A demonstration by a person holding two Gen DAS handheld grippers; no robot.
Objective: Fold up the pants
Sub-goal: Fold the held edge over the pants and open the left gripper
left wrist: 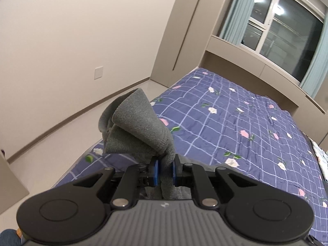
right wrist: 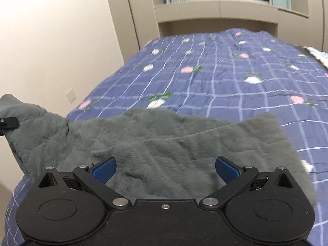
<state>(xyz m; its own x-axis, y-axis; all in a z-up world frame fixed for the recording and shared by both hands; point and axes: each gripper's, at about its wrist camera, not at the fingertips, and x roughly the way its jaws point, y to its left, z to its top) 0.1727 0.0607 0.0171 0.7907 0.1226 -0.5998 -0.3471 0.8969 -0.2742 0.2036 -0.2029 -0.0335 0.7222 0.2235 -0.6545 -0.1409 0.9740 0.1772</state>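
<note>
The grey fleece pants (right wrist: 164, 137) lie across the near end of the bed. My left gripper (left wrist: 165, 170) is shut on a bunched edge of the pants (left wrist: 139, 127) and holds it lifted above the bed, the cloth standing up past the blue pads. That lifted corner and a bit of the left gripper (right wrist: 8, 123) show at the left edge of the right wrist view. My right gripper (right wrist: 165, 167) is open wide, its blue pads (right wrist: 104, 169) spread just over the flat part of the pants, holding nothing.
The bed has a blue checked cover with flowers (left wrist: 235, 123). A beige wall and floor (left wrist: 61, 133) lie to the left of the bed. Cabinets and a window with curtains (left wrist: 287, 30) stand behind the bed's far end.
</note>
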